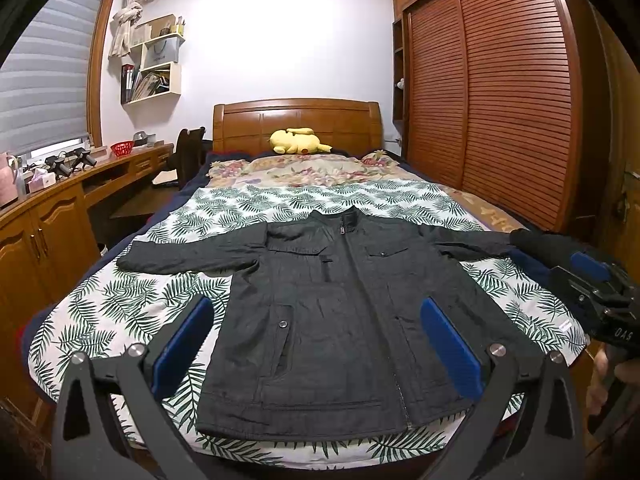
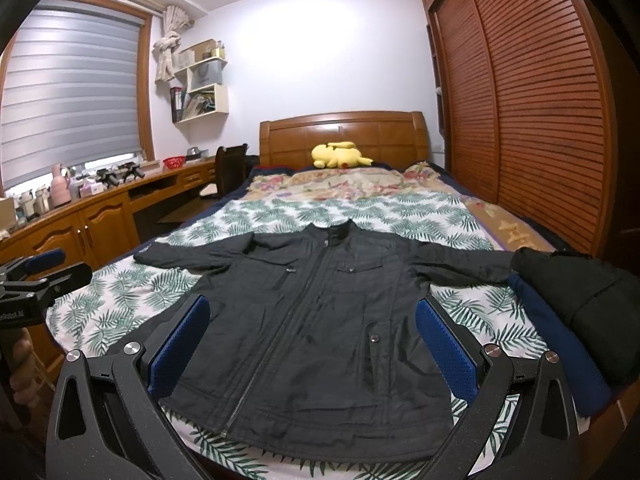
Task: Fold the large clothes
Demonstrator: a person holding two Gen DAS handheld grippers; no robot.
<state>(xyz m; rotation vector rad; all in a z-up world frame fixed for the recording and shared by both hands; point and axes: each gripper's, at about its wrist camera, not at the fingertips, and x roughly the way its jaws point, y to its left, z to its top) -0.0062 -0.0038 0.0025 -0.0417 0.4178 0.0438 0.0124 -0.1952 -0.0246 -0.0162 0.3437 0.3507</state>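
Left gripper (image 1: 316,344): jaws spread wide, nothing between them; it hangs over the near hem of the jacket, in my judgement lined up for a first grab and not yet touching cloth.
Left pads (image 1: 450,346): blue, dimpled rubber faces on black metal fingers, made to bite thin fabric without slipping.
Right gripper (image 2: 312,346): also spread wide and empty, held above the near hem, slightly right of the zip; a hand shows on its handle in the left wrist view.
Jacket (image 1: 328,312): the thing to fold; it lies front up in the middle of the bed, collar far, hem near, both sleeves stretched out left and right. Laid flat like this, sleeves can be brought inward before the body is doubled.
Jacket cloth: dark grey, matte, finely creased, light padding by the look; closed zip down the middle, flap pockets on the chest, snap pockets lower down.
Bedspread (image 1: 120,312): pale sheet with green leaf print, smooth, a flat work surface under the jacket.
Dark garments (image 2: 580,312): a black and a navy piece heaped at the right edge of the bed, touching the right sleeve end; likely waiting or finished, I cannot tell which.
Plush toy (image 1: 298,141): yellow, soft, against the wooden headboard, well apart.
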